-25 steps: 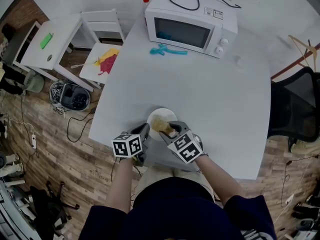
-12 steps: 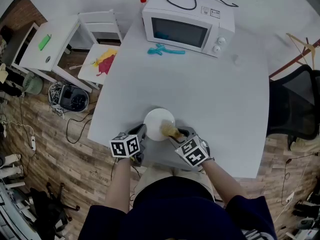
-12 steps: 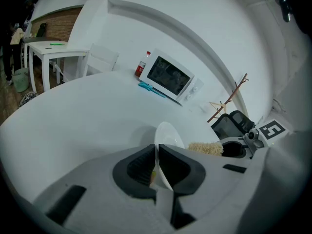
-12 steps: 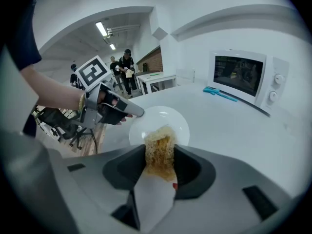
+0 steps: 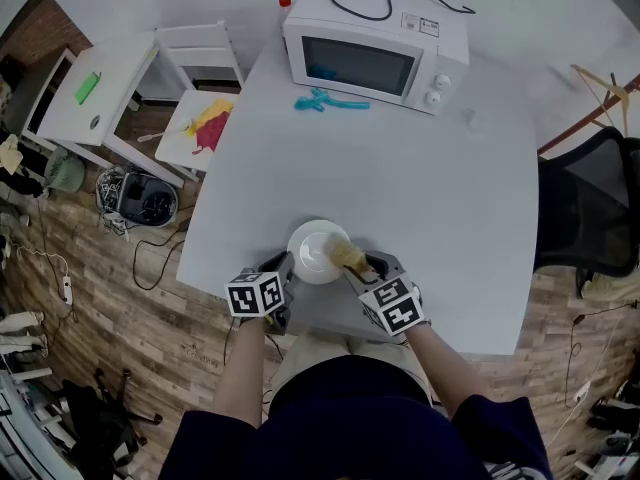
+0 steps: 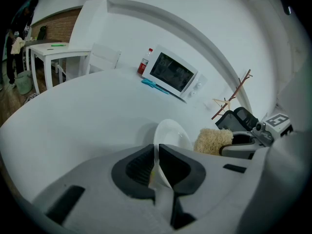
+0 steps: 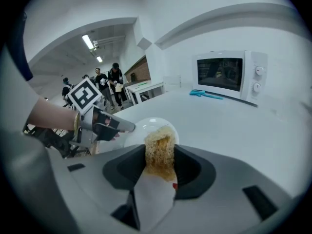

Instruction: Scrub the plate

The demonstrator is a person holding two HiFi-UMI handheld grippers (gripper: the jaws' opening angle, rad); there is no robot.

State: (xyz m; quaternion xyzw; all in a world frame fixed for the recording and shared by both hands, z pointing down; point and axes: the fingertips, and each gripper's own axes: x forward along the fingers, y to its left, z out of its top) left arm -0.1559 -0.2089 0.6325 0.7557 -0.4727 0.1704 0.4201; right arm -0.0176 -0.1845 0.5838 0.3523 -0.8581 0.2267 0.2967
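A small white plate (image 5: 314,248) sits near the front edge of the white table (image 5: 420,168). My left gripper (image 5: 287,266) is shut on the plate's near-left rim; in the left gripper view the rim (image 6: 169,133) stands edge-on between its jaws (image 6: 157,154). My right gripper (image 5: 363,269) is shut on a tan fibrous scrubber (image 5: 348,257), which rests on the plate's right edge. In the right gripper view the scrubber (image 7: 158,147) sticks out from the jaws over the plate (image 7: 141,128). The scrubber (image 6: 213,140) also shows in the left gripper view.
A white microwave (image 5: 375,43) stands at the table's far edge, with a teal tool (image 5: 330,100) in front of it and a red-capped bottle (image 5: 284,3) beside it. A black chair (image 5: 585,208) is at the right; a small white side table (image 5: 110,78) stands at the left.
The right gripper has drawn the scrubber from the plate's middle towards its right edge. The left gripper has kept its hold on the rim.
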